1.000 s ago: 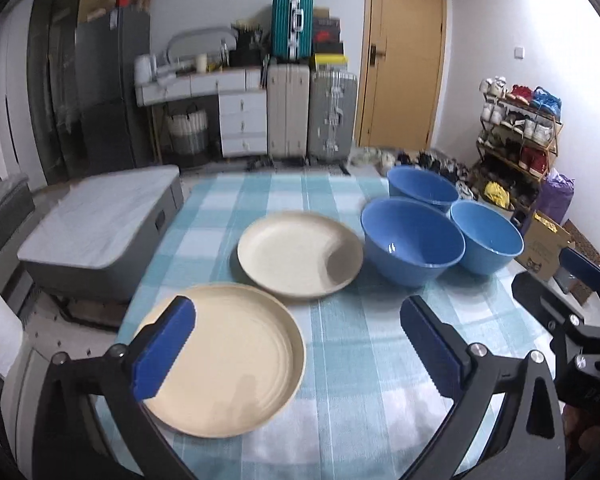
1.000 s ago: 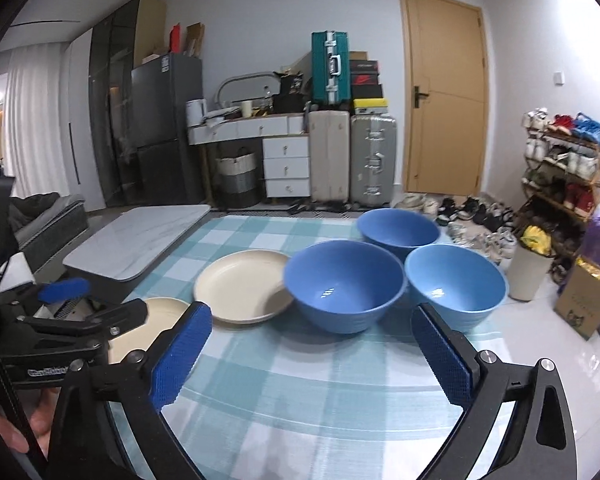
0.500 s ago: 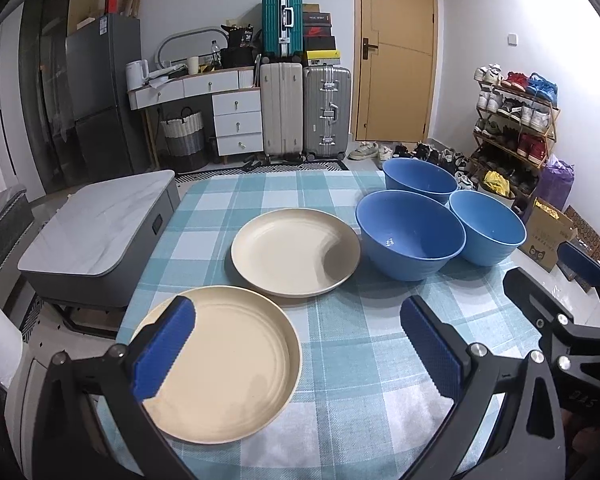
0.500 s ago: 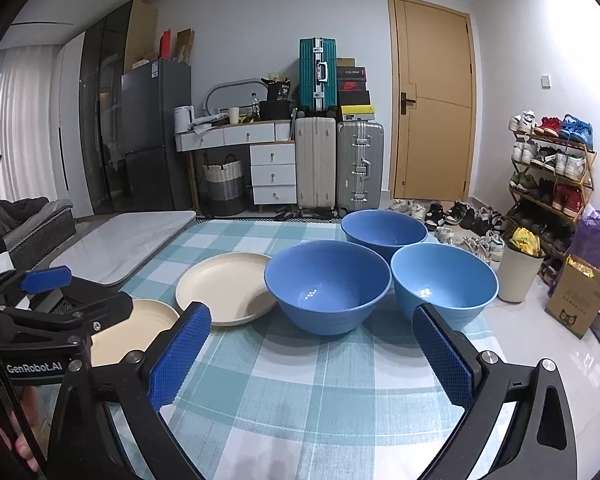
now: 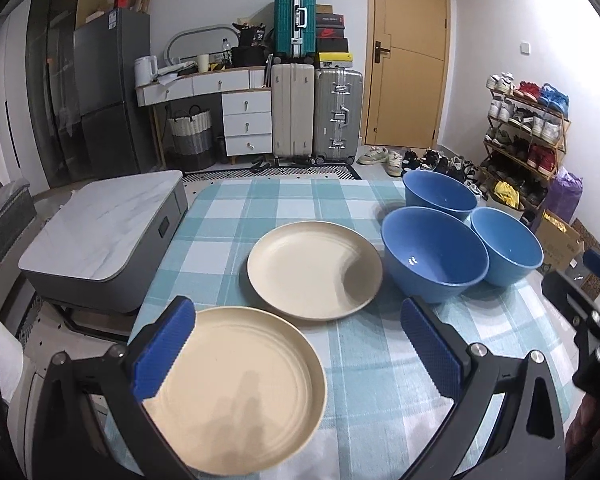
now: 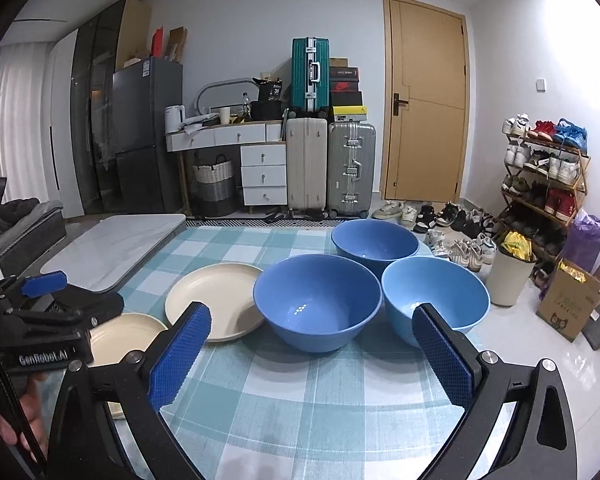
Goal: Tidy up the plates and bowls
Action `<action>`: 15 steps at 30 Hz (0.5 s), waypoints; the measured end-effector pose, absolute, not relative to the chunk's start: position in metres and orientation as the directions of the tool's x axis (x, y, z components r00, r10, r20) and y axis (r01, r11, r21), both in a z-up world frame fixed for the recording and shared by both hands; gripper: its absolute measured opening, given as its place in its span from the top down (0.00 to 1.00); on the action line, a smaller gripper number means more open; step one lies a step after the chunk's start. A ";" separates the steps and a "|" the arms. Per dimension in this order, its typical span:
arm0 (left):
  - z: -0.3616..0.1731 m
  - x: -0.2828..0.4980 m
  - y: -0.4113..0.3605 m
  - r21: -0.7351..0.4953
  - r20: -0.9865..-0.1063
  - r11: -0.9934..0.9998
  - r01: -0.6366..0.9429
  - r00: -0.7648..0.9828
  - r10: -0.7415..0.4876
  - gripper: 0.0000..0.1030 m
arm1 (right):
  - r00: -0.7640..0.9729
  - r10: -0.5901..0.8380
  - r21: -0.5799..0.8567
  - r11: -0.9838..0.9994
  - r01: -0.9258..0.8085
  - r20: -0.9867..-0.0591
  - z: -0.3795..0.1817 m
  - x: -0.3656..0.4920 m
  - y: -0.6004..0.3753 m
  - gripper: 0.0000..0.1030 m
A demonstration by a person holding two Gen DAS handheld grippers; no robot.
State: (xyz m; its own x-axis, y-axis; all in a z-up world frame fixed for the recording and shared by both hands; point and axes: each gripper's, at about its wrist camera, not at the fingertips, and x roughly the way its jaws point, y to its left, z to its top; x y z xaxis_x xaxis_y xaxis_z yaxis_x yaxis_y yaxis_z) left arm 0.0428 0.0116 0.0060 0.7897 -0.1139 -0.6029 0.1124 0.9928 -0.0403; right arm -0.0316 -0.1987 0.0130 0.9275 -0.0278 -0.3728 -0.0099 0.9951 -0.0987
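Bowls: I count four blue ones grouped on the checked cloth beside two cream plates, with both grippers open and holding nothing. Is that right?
Not quite. There are three blue bowls, not four: the near bowl, the right bowl and the far bowl, as the right wrist view shows. The two cream plates and the open, empty left gripper and right gripper are as stated.

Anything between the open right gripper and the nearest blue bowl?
No: in the right wrist view, only bare checked tablecloth lies between the right gripper and the nearest blue bowl.
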 end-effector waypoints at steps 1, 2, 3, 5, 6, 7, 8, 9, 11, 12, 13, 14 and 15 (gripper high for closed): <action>0.006 0.046 0.014 -0.044 -0.604 0.993 0.108 0.789 -0.112 0.00 | 0.925 -0.031 -0.100 0.995 -0.008 -0.378 0.012 -0.028 -0.198 0.01; 0.006 0.049 0.016 -0.048 -0.604 0.994 0.103 0.789 -0.111 0.00 | 0.924 -0.032 -0.101 0.995 -0.008 -0.381 0.012 -0.026 -0.198 0.01; 0.006 0.054 0.019 -0.053 -0.605 0.994 0.099 0.789 -0.111 0.00 | 0.922 -0.032 -0.105 0.994 -0.009 -0.387 0.010 -0.023 -0.197 0.01; 0.004 0.061 0.023 -0.060 -0.608 0.994 0.090 0.787 -0.108 0.00 | 0.919 -0.032 -0.110 0.994 -0.012 -0.392 0.009 -0.017 -0.194 0.01; 0.003 0.065 0.024 -0.059 -0.613 0.995 0.086 0.783 -0.104 0.00 | 0.918 -0.027 -0.110 0.994 -0.019 -0.396 0.009 -0.013 -0.192 0.01; 0.003 0.069 0.025 -0.058 -0.617 0.995 0.083 0.781 -0.101 0.00 | 0.916 -0.020 -0.110 0.994 -0.026 -0.401 0.009 -0.009 -0.190 0.01; 0.001 0.074 0.026 -0.053 -0.622 0.995 0.081 0.777 -0.096 0.00 | 0.913 -0.012 -0.111 0.993 -0.037 -0.409 0.010 -0.004 -0.188 0.01; 0.000 0.080 0.028 -0.049 -0.629 0.996 0.080 0.772 -0.093 0.00 | 0.912 -0.006 -0.113 0.993 -0.045 -0.411 0.011 -0.002 -0.186 0.01; -0.004 0.093 0.031 -0.047 -0.647 0.996 0.078 0.757 -0.090 0.00 | 0.911 0.003 -0.129 0.990 -0.062 -0.413 0.014 0.008 -0.180 0.01; -0.005 0.099 0.033 -0.051 -0.655 0.996 0.078 0.750 -0.092 0.00 | 0.910 0.004 -0.139 0.988 -0.068 -0.414 0.015 0.013 -0.177 0.01; -0.008 0.107 0.036 -0.049 -0.662 0.996 0.078 0.744 -0.091 0.00 | 0.910 0.005 -0.147 0.987 -0.072 -0.415 0.017 0.018 -0.174 0.01; -0.011 0.114 0.037 -0.034 -0.674 0.996 0.078 0.734 -0.080 0.00 | 0.908 0.006 -0.156 0.985 -0.079 -0.420 0.018 0.025 -0.170 0.01; -0.013 0.119 0.037 -0.013 -0.686 0.997 0.072 0.725 -0.061 0.00 | 0.905 0.011 -0.162 0.983 -0.088 -0.425 0.019 0.032 -0.166 0.01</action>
